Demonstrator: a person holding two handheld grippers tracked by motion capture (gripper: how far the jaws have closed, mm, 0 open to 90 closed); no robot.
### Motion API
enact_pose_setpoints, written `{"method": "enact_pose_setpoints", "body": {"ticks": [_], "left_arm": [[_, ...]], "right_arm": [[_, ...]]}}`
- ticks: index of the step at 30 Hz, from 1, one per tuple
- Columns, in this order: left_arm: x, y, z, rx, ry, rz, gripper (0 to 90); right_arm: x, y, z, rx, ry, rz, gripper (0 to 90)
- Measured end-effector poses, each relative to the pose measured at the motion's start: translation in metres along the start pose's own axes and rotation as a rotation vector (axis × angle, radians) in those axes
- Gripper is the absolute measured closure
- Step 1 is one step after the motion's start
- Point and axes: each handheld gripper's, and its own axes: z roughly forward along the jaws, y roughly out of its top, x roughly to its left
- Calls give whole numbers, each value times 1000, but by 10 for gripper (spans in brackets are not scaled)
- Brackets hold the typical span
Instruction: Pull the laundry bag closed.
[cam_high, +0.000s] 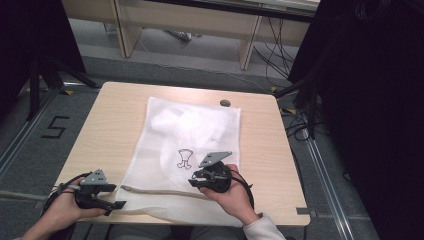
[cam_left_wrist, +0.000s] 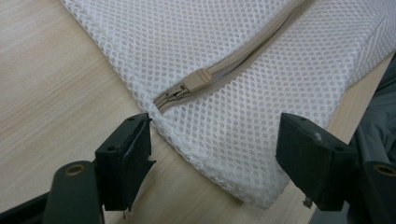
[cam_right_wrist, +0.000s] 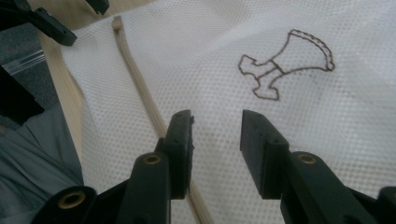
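A white mesh laundry bag lies flat on the wooden table, with something white bunched inside its far half. A beige zipper runs along its near edge, and its pull sits at the left end. A brown stitched emblem marks the bag's middle. My left gripper is open at the bag's near left corner; its jaws straddle that corner just short of the pull. My right gripper hovers open over the mesh, between the zipper and the emblem, holding nothing.
A small dark round cap sits in the table near the far edge. Beyond the table are pale wooden furniture legs, floor cables, black drapes at both sides and a floor mark "5". The person's grey trousers lie below the near edge.
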Motion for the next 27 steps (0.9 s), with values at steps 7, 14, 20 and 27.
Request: {"method": "enact_pose_setpoints", "body": {"ticks": [7,14,20,27], "left_arm": [[0,0,0,2,0,4,261],[-1,-1,1,-1,-4,-17,262],[-2,-2,0,-1,0,-15,263],[-2,-5,-2,-9,1,-18,266]], "right_arm": [[8,19,16,-10,37,-37,668],[16,38,30,9,55,-72,674],[22,52,44,9,74,-100,686],[33,67,64,36,119,-134,706]]}}
